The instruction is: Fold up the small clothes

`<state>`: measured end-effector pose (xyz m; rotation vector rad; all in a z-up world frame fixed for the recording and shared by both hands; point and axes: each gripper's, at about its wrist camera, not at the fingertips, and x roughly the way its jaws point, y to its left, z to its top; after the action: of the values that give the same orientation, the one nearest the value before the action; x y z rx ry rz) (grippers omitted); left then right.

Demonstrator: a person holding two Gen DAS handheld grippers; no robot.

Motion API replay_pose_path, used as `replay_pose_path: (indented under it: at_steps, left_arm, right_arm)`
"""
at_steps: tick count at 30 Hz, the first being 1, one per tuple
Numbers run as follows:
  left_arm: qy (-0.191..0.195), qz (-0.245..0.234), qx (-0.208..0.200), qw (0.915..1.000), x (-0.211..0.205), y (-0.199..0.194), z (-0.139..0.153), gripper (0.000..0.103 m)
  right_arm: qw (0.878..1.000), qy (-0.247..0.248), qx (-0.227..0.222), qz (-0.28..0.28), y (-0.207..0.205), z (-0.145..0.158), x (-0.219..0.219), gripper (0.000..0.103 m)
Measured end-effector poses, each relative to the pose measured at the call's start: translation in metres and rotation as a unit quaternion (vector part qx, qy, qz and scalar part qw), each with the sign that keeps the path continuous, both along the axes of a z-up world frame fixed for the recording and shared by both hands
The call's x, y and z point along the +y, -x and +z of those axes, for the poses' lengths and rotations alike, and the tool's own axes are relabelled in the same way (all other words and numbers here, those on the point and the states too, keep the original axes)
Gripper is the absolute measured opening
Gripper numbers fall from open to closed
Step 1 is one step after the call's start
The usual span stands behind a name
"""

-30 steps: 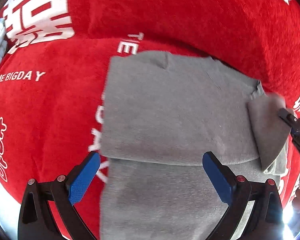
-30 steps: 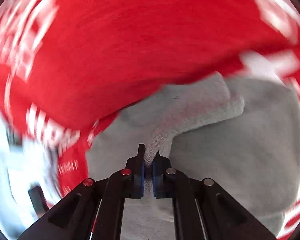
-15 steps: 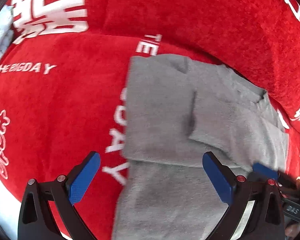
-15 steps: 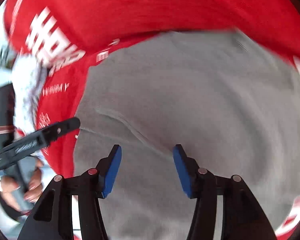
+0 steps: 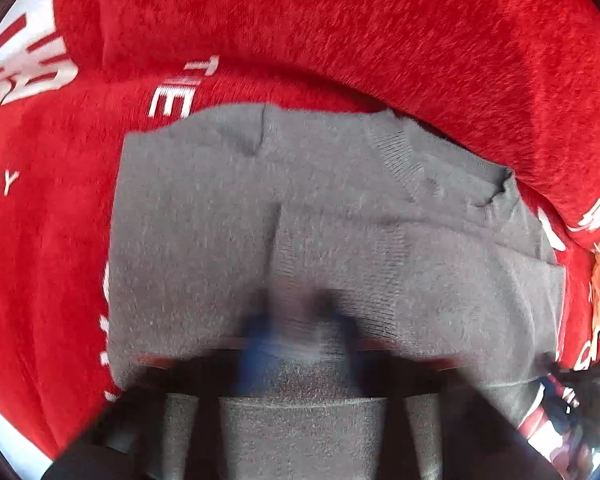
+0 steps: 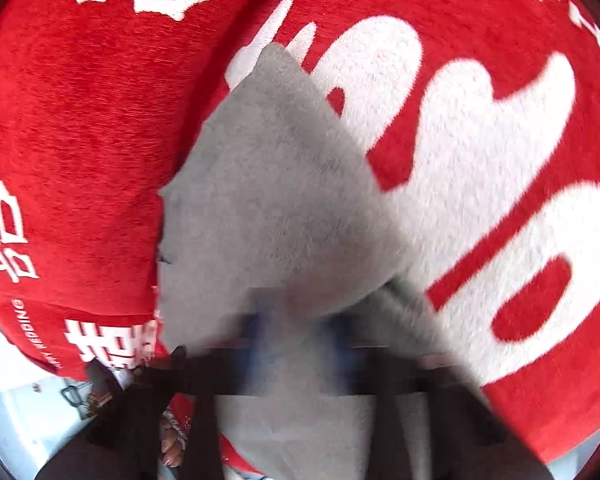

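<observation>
Left wrist view looks steeply down on a grey knit garment point(image 5: 340, 216) spread over a red plush cover point(image 5: 380, 40) printed with white lettering. The garment fills the middle of the picture, its far edge running from ten o'clock to two o'clock, with a ribbed neckline point(image 5: 396, 152) toward one o'clock and a folded-over panel lying across its right half. At six o'clock the left gripper point(image 5: 296, 344) is smeared by motion; its blue pads point(image 5: 260, 340) stand close together, the jaws brought nearly closed, with grey knit bunched at them. Whether the pads truly pinch the fabric cannot be told through the blur. At four o'clock, at the cover's edge, a dark, unclear shape shows.

Right wrist view shows the same garment point(image 6: 276, 208) rising as a grey wedge from six o'clock toward a point at twelve o'clock, lying over big white characters on the red cover point(image 6: 80, 120). The right gripper point(image 6: 296, 340) is blurred at six o'clock, its jaws drawn narrow, grey cloth at and behind them; a grip on the cloth cannot be confirmed. At seven o'clock, fingers of a hand point(image 6: 172, 440) show beside the gripper's dark frame, above pale floor point(image 6: 28, 408).
</observation>
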<state>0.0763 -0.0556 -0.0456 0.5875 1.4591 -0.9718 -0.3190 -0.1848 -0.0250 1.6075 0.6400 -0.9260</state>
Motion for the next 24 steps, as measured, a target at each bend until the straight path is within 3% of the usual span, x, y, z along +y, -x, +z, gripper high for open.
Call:
replay_pose_path:
  at_steps: [5, 10, 12, 14, 16, 17, 19, 24]
  left_arm:
    - [0.023, -0.018, -0.014, 0.9995, 0.016, 0.008, 0.021, 0.009]
    - [0.002, -0.030, -0.031, 0.9991, 0.029, 0.021, 0.008, 0.009]
    - [0.001, -0.027, -0.033, 0.9991, 0.033, 0.023, 0.008, 0.009]
    - [0.002, -0.034, -0.052, 0.9981, 0.032, 0.025, 0.014, 0.009]
    - [0.001, -0.044, -0.077, 0.9961, 0.030, 0.026, 0.020, 0.009]
    - [0.003, -0.047, -0.075, 0.9961, 0.029, 0.025, 0.023, 0.009]
    - [0.005, -0.048, -0.073, 0.9962, 0.028, 0.025, 0.026, 0.009]
    - [0.007, -0.046, -0.077, 0.9959, 0.027, 0.025, 0.035, 0.009]
  right_arm:
    - [0.996, 0.049, 0.027, 0.076, 0.002, 0.018, -0.013, 0.006]
    - [0.991, 0.020, 0.044, 0.128, -0.004, 0.001, -0.014, 0.007]
    - [0.986, 0.017, 0.059, 0.154, -0.007, 0.009, -0.009, 0.014]
    - [0.981, 0.038, 0.071, 0.177, -0.011, 0.024, -0.001, 0.033]
    - [0.979, 0.085, 0.062, 0.173, -0.005, 0.045, 0.003, 0.038]
    - [0.978, 0.110, 0.070, 0.161, 0.001, 0.055, 0.002, 0.049]
    - [0.980, 0.128, 0.089, 0.126, 0.013, 0.058, -0.010, 0.057]
    - [0.998, 0.047, 0.027, 0.042, 0.035, 0.004, -0.058, 0.056]
